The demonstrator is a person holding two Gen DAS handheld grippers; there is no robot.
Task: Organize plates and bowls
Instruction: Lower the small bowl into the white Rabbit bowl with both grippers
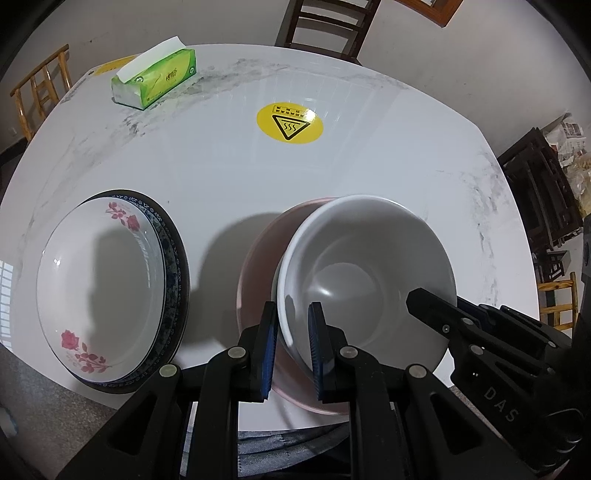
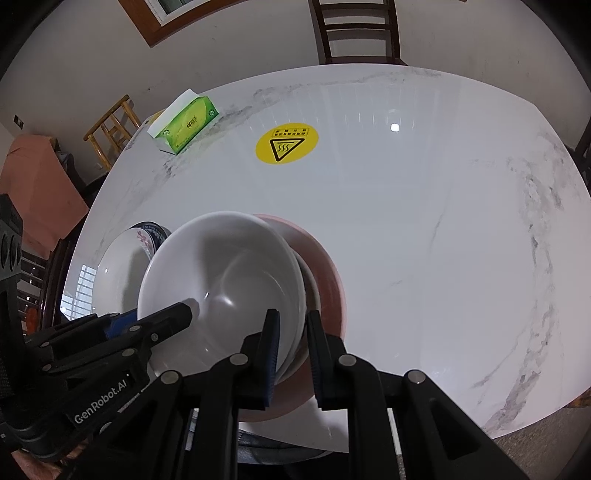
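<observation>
A white bowl (image 1: 365, 273) sits tilted inside a pink bowl (image 1: 258, 258) near the table's front edge. My left gripper (image 1: 293, 354) is shut on the white bowl's near-left rim. My right gripper (image 2: 293, 354) is shut on its near-right rim (image 2: 295, 332), and it also shows in the left wrist view (image 1: 436, 310). The white bowl (image 2: 221, 277) and the pink bowl (image 2: 325, 280) show in the right wrist view too. To the left, a white plate with red flowers (image 1: 99, 280) lies on a dark blue-patterned plate (image 1: 177, 258).
The white marble table (image 1: 332, 177) carries a green tissue box (image 1: 159, 77) at the far left and a yellow heat-warning sticker (image 1: 290, 122) in the middle. Wooden chairs (image 1: 328, 26) stand around the far side. The table's right part (image 2: 443, 240) is bare marble.
</observation>
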